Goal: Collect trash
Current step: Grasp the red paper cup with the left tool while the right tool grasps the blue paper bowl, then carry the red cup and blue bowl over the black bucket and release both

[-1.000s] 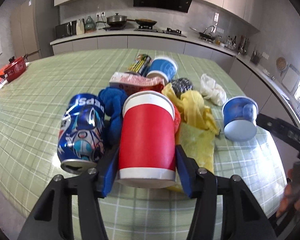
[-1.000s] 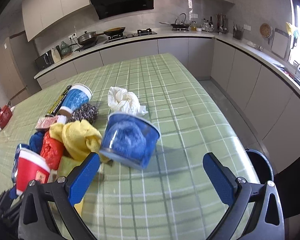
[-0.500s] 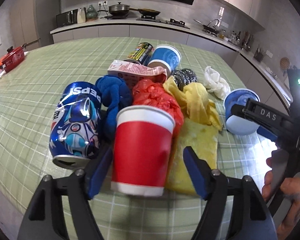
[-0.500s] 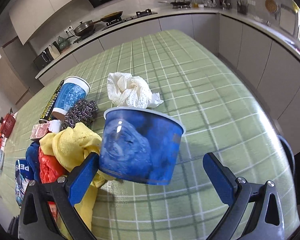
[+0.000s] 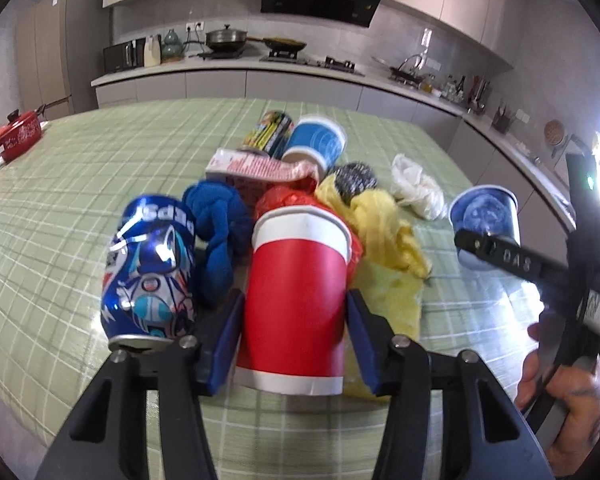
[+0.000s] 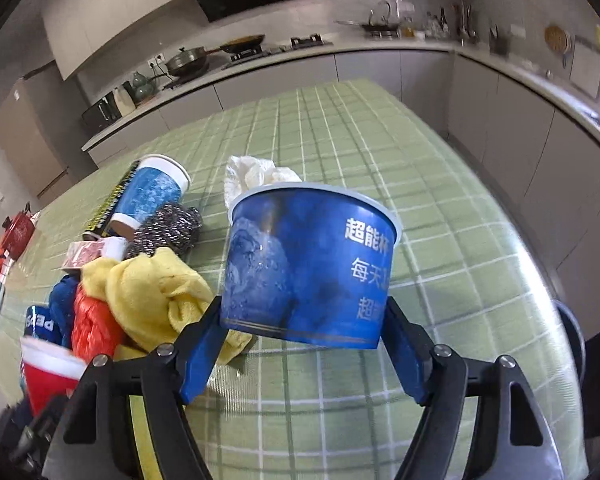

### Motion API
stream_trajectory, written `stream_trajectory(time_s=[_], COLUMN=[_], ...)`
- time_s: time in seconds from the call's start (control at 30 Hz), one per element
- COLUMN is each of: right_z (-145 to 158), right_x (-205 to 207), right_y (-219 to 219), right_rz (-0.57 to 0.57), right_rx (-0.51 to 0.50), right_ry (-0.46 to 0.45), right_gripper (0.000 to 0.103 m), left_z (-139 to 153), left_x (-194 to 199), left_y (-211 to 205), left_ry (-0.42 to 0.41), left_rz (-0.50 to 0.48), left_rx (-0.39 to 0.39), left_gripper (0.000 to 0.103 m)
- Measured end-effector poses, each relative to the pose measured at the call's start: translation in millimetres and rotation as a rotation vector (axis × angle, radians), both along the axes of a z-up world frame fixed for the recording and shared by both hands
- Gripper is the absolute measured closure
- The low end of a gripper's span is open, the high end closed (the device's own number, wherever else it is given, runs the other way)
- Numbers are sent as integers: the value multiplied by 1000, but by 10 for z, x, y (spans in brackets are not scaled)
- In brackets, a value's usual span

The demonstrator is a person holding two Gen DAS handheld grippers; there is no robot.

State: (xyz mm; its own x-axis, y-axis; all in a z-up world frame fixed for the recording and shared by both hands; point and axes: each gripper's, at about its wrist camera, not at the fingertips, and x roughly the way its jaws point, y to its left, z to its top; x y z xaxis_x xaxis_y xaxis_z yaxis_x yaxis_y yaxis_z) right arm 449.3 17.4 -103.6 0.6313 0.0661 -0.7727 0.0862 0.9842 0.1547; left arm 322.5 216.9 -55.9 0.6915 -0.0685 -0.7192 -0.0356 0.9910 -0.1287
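Observation:
A red paper cup (image 5: 300,264) stands upright on the green checked table (image 5: 80,184), between the blue pads of my left gripper (image 5: 295,300). The jaws are closing and both pads touch the cup's sides. The left edge of the right wrist view also shows the red cup (image 6: 48,376). A blue paper bowl (image 6: 308,256) with white lettering sits between the pads of my right gripper (image 6: 303,306). Its jaws are closing too, and they meet the bowl's lower wall. At the right of the left wrist view is that blue bowl (image 5: 484,212), with a hand below it.
Beside the red cup lie a Pepsi can (image 5: 150,276), a blue cloth (image 5: 220,232), a red plastic bag (image 5: 288,200) and a yellow cloth (image 5: 384,224). Farther back are a steel scourer (image 5: 356,176), crumpled white paper (image 5: 418,188), a blue cup (image 5: 316,144) and a pink box (image 5: 256,166).
The left jaws opened off the red cup, then closed back onto it. The right gripper moved forward and down around the blue bowl, and its jaws came in against it.

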Motion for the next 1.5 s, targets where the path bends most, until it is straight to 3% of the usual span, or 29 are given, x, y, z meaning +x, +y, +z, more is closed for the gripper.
stream_trajectory(time_s=[0.4, 0.6, 0.8, 0.97, 1.17, 1.4, 1.5], right_z=[415, 563, 657, 392, -176, -825, -1005], right_x=[-880, -1415, -1915, -2103, -1961, -1595, -1536], right_y=[-488, -952, -1733, -2469, -3346, -3795, -3921], right_rz=[-128, -251, -396, -430, -353, -170, -137], right_rx=[-76, -119, -150, -136, -69, -33, -34], right_ry=[-74, -80, -68, -11, 109, 215, 240], right_gripper=[27, 27, 27, 27, 27, 26, 21], left_z=[330, 345, 349, 327, 182, -173, -340], left_x=[-239, -194, -198, -244, -166, -37, 21], left_y=[-199, -682, -1327, -1978, -2962, -3725, -3942], left_ry=[-111, -90, -81, -83, -43, 12, 46], left_rz=[-125, -275, -387, -430, -410, -359, -337], left_rx=[-55, -118, -150, -146, -120, -79, -61], left_gripper=[51, 51, 51, 51, 51, 51, 50])
